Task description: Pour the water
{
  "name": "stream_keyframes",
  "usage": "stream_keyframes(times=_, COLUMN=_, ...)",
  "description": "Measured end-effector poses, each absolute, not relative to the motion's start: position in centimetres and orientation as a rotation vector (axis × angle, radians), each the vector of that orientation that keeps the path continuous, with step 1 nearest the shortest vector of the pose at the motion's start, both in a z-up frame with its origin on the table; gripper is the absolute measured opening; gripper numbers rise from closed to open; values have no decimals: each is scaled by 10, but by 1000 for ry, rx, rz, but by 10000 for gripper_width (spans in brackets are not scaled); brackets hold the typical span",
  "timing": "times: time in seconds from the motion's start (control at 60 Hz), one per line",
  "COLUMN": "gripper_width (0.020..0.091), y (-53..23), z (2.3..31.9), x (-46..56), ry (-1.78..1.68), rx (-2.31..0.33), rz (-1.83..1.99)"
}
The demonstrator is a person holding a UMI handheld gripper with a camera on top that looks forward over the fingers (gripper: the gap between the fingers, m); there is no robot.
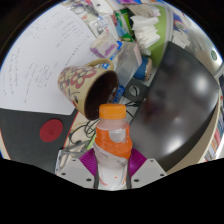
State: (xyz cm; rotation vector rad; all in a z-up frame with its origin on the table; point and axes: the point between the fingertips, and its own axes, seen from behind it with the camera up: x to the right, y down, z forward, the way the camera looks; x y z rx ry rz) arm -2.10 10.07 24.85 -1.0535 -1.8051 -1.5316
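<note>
Bottle (pixel 113 150), clear w/ orange cap + orange label, upright btwn fingers | gripper (pixel 112 172) clamped on it, purple pads (pixel 90 162) pressing both sides | patterned mug (pixel 88 88) tipped on its side just beyond bottle, mouth twd it | red disc (pixel 52 129) on dark board off to one side | dark round bowl (pixel 180 100) opposite

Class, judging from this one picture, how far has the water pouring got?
Done: the gripper is shut on the clear plastic bottle with the orange cap, held upright. In hand: carrying it toward the patterned ceramic mug, which is beyond the fingers. Left: the cap still looks on, so uncapping and pouring remain. The mug's contents cannot be told.
</note>
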Motion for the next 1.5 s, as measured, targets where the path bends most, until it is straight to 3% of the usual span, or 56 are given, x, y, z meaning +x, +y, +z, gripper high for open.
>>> stream_keyframes(times=0.15, gripper_width=368, y=71, z=251, x=-35, ry=-1585, rx=-1358, rz=-1128)
stream_keyframes(times=0.367, gripper_width=377, y=37, z=279, x=-36, ry=-1032, rx=-1655, rz=-535)
stream_keyframes(times=0.617, gripper_width=378, y=60, z=238, x=6, ry=-465, rx=-1807, rz=-21)
stream_keyframes(times=0.867, gripper_width=378, y=96, z=186, x=23, ry=-316, rx=-1822, rz=139)
stream_keyframes(times=1.0, gripper_width=386, y=110, z=172, x=21, ry=-272, rx=-1802, rz=193)
stream_keyframes(times=1.233, gripper_width=405, y=108, z=174, x=23, ry=-257, rx=-1738, rz=171)
stream_keyframes(times=1.417, gripper_width=576, y=99, z=167, x=20, ry=-286, rx=-1791, rz=137)
stream_keyframes(times=1.5, gripper_width=810, y=87, z=162, x=26, ry=-242, rx=-1845, rz=142)
